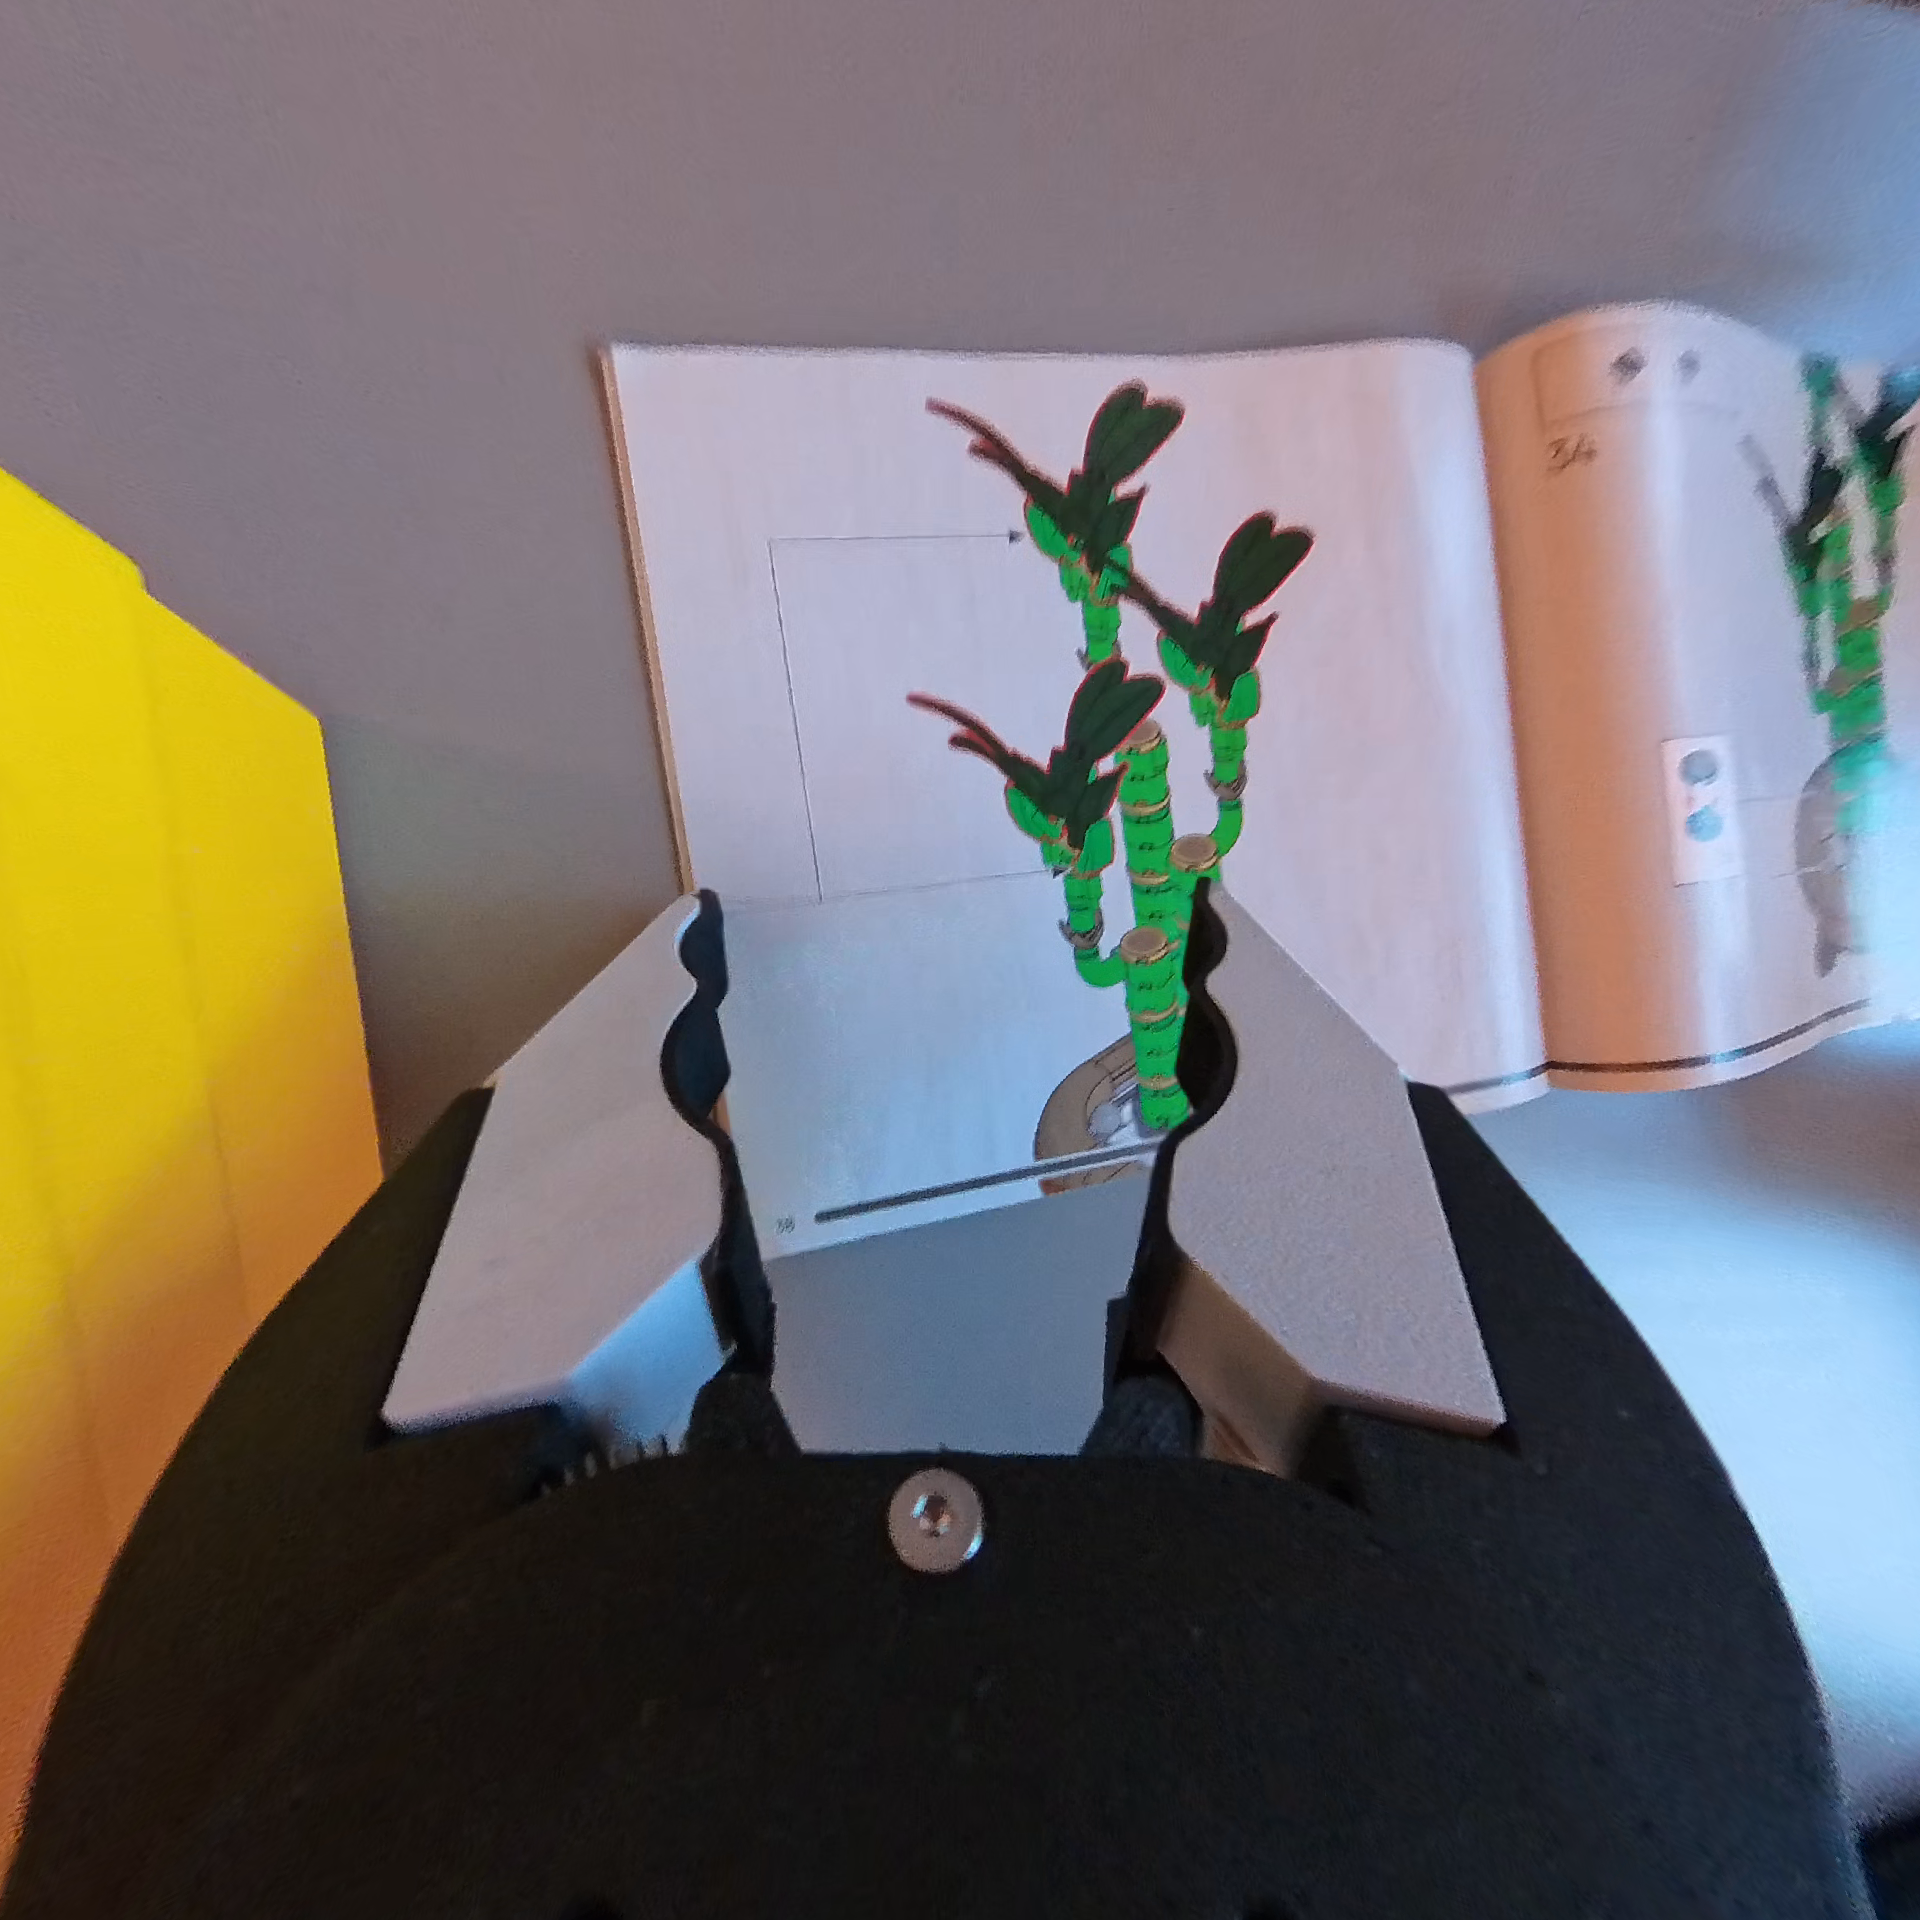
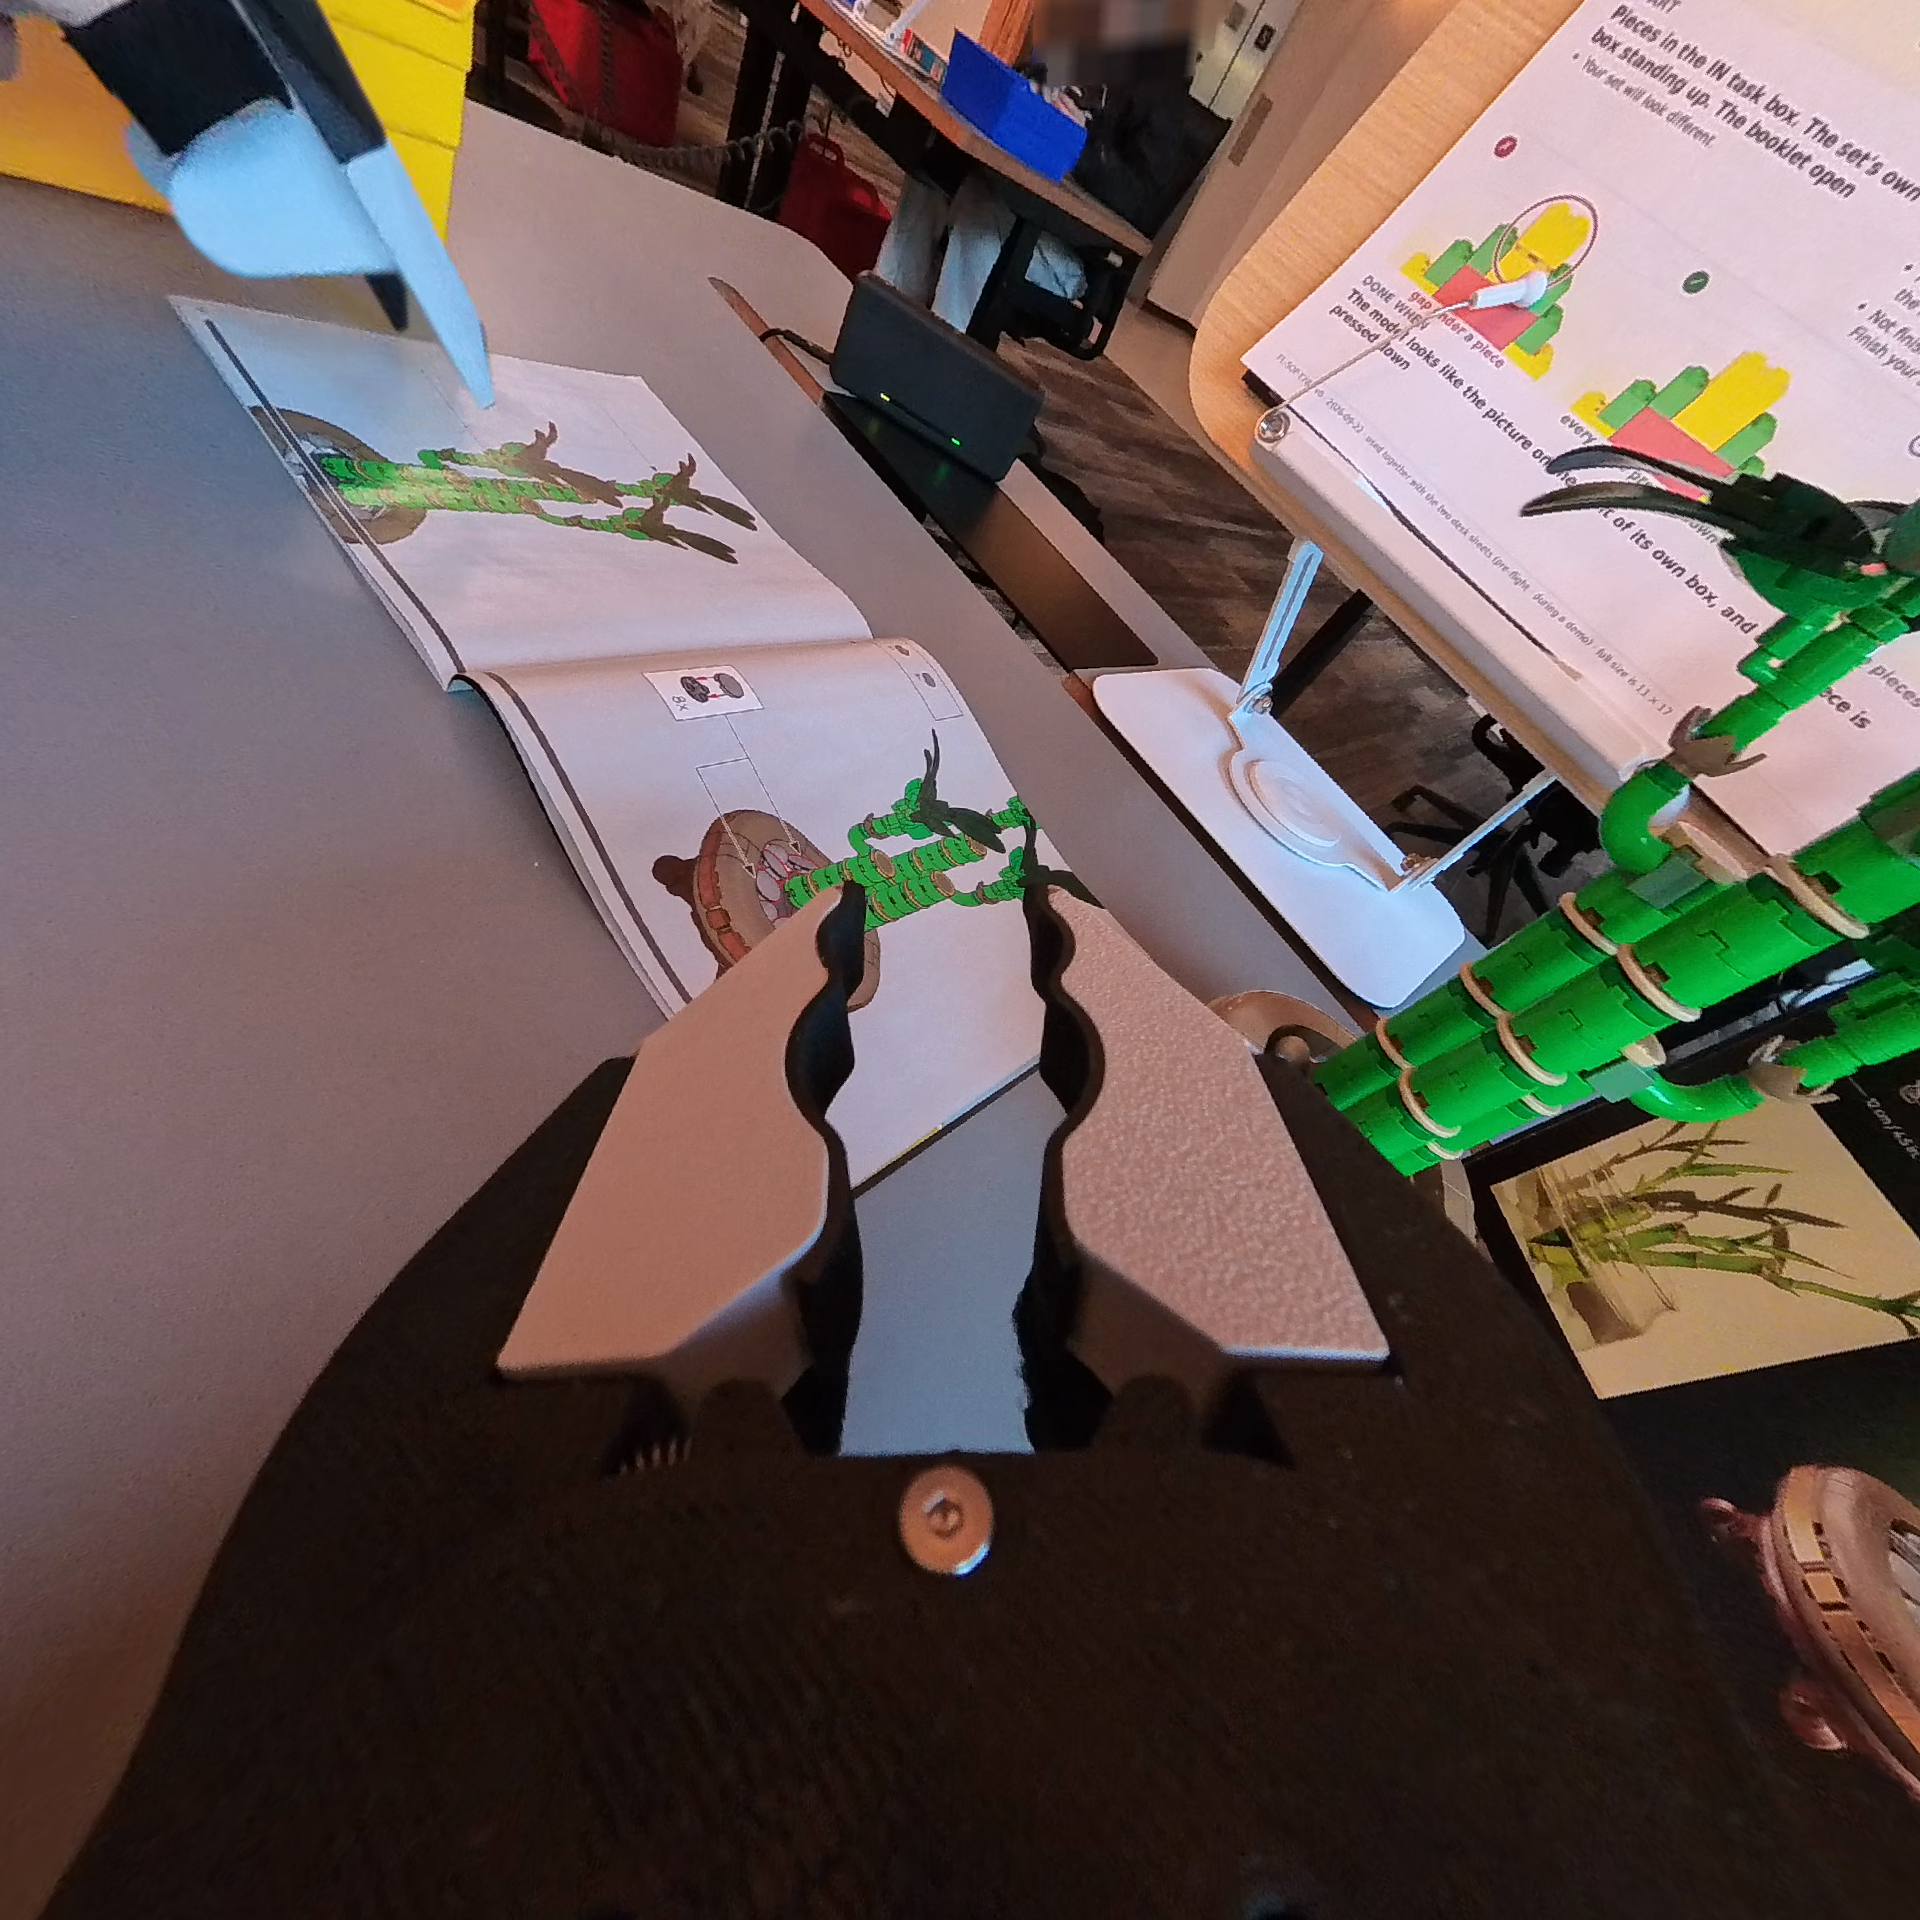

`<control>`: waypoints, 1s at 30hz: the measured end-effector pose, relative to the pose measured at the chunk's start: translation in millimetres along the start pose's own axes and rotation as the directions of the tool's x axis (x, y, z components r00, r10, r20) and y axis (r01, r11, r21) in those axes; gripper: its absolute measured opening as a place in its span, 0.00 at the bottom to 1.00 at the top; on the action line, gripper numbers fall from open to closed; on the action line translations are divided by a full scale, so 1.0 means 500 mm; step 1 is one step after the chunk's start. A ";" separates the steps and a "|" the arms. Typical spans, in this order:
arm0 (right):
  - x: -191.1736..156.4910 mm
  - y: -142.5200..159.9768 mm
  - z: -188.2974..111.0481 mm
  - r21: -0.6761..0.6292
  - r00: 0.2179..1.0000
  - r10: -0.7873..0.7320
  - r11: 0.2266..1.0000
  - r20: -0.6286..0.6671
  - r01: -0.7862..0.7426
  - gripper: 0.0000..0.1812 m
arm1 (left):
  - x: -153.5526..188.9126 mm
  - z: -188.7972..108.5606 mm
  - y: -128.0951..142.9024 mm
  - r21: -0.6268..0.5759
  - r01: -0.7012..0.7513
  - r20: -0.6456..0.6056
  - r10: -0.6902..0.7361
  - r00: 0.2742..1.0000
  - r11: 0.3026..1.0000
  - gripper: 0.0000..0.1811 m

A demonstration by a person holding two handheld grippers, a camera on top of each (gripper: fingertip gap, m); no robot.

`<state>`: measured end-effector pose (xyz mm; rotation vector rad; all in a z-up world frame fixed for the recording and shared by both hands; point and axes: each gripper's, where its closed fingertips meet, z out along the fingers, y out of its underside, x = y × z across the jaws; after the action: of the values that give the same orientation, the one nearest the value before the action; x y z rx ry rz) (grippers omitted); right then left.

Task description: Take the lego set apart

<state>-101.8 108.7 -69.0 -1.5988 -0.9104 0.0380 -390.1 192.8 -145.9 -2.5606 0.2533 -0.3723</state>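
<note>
Both grippers are empty right now, and neither one is on the model. The left gripper (image 1: 956, 1049) hangs above the open instruction booklet (image 1: 1039, 623), jaws spread wide with nothing between them; only the printed drawing of the bamboo plant shows through the gap. From the right wrist view its pale fingertip (image 2: 457, 343) comes down close over the far page, though I can't tell if it touches the paper.

The right gripper (image 2: 945, 1039) is low over the grey table (image 2: 208, 935), jaws apart and holding nothing, pointing across the near page of the booklet.

And the lego bamboo model (image 2: 1621, 987)? It's off to the right of that gripper, green stalks with tan rings and dark leaves at the tips, still assembled as far as I can see. Its base is cut off by the frame edge, so what it rests on I can't say; it sits just beside a dark printed box (image 2: 1704, 1247) that carries a bamboo picture.

The booklet lies flat and open, presumably as a reference for which pieces come off. Behind it, on a white stand (image 2: 1299, 831), a printed instruction sheet (image 2: 1558, 343) is propped up facing the worker.

Containers: a yellow box (image 1: 125, 935) at the far left, contents not visible. A blue bin (image 2: 1013, 104) sits on a far desk, too distant to read.

My guess: dismantling hasn't begun.
</note>
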 end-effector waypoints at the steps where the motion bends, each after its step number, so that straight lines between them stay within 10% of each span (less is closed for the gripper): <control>1: 0.000 0.000 0.000 -0.001 1.000 -0.001 1.000 0.001 0.001 0.17 | 0.005 -0.004 -0.013 0.041 0.015 -0.024 -0.014 1.000 0.999 0.48; 17: -0.007 0.002 0.004 -0.011 1.000 -0.017 1.000 0.012 0.017 0.17 | 0.044 -0.069 -0.093 0.289 0.047 -0.183 0.007 0.983 0.956 0.44; 30: -0.010 0.003 0.006 -0.014 1.000 -0.020 1.000 0.019 0.021 0.16 | 0.028 -0.012 -0.040 0.110 -0.094 -0.003 0.095 0.995 0.990 0.59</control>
<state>-105.7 108.4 -73.5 -1.6047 -0.9430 0.0319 -376.8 203.1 -127.3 -2.4301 0.3463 -0.3517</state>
